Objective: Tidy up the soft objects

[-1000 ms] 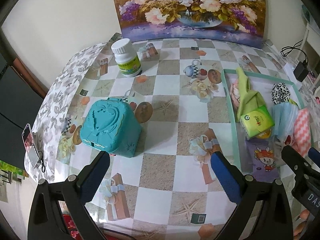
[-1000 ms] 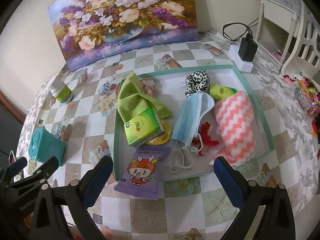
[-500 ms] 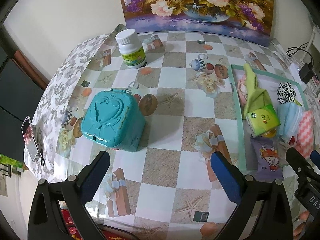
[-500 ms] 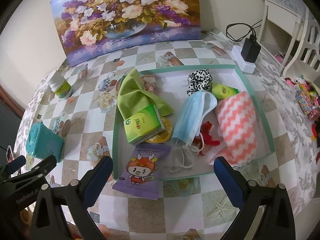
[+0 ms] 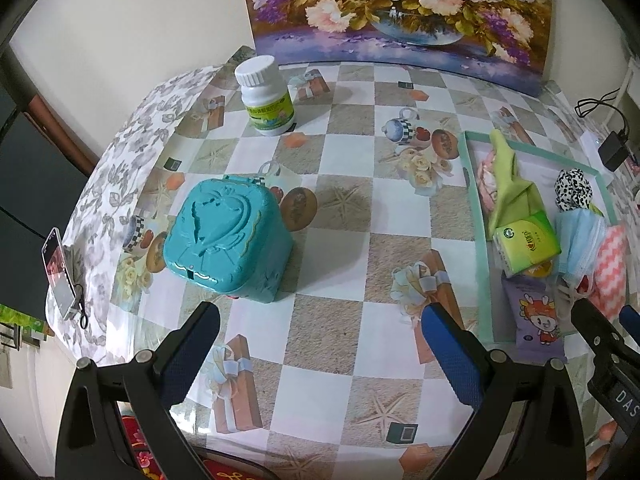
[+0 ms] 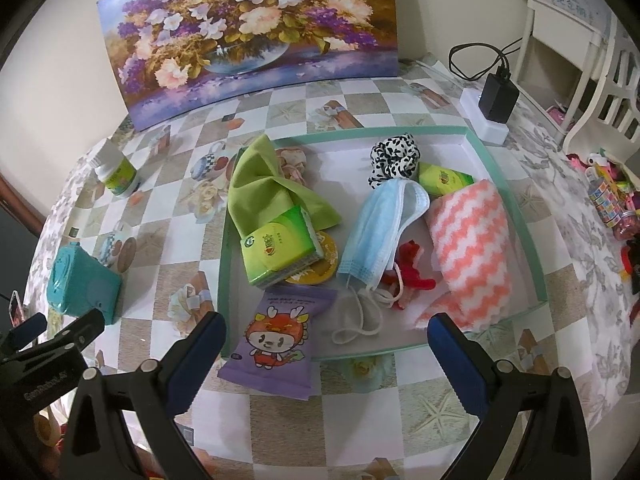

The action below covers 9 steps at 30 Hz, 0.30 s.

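Observation:
A teal-rimmed tray [image 6: 516, 216] holds a green cloth [image 6: 264, 184], a green tissue pack [image 6: 280, 250], a blue face mask [image 6: 380, 232], a pink zigzag cloth [image 6: 472, 256], a black-and-white scrunchie [image 6: 394, 156] and a red soft piece [image 6: 412, 270]. A purple cartoon wipes pack [image 6: 276, 338] lies across the tray's near rim. My right gripper [image 6: 326, 342] is open and empty above that near rim. My left gripper [image 5: 320, 338] is open and empty over the table, in front of a teal box [image 5: 228, 238]. The tray [image 5: 482, 264] shows at the right in the left wrist view.
A white pill bottle [image 5: 266, 96] stands at the back left. A flower painting [image 6: 248, 36] leans on the wall. A charger on a power strip [image 6: 494, 108] sits behind the tray. Small toys [image 6: 608, 200] lie at the right. A phone [image 5: 58, 272] lies at the left edge.
Both grippers have drawn back and risen a little, so the table and tray look farther away. Both stay open. No object has moved.

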{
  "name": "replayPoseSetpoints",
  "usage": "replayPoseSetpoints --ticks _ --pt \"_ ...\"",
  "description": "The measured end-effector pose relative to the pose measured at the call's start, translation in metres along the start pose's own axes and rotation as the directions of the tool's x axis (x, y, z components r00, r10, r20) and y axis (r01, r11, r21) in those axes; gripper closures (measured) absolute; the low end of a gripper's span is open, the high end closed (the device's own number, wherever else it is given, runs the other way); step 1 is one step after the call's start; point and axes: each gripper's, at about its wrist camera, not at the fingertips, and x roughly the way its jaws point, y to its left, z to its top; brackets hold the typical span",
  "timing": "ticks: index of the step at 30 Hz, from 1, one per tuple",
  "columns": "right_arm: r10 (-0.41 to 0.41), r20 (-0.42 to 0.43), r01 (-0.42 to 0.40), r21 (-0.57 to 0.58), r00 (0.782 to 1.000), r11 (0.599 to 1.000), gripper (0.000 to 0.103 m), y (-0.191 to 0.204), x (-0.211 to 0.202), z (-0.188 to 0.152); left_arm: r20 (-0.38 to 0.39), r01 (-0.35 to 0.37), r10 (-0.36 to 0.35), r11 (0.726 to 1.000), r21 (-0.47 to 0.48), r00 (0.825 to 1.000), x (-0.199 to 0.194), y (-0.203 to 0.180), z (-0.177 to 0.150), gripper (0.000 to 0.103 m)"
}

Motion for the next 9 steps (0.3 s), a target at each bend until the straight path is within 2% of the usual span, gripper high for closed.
replayPoseSetpoints --ticks 9 --pt "-0.001 -0.002 0.001 0.003 1.000 1.000 0.001 -0.0013 0.0006 0.0000 0.016 0.001 -0.001 1.000 -0.003 1.000 -0.0036 -0.0016 0.0003 0.002"
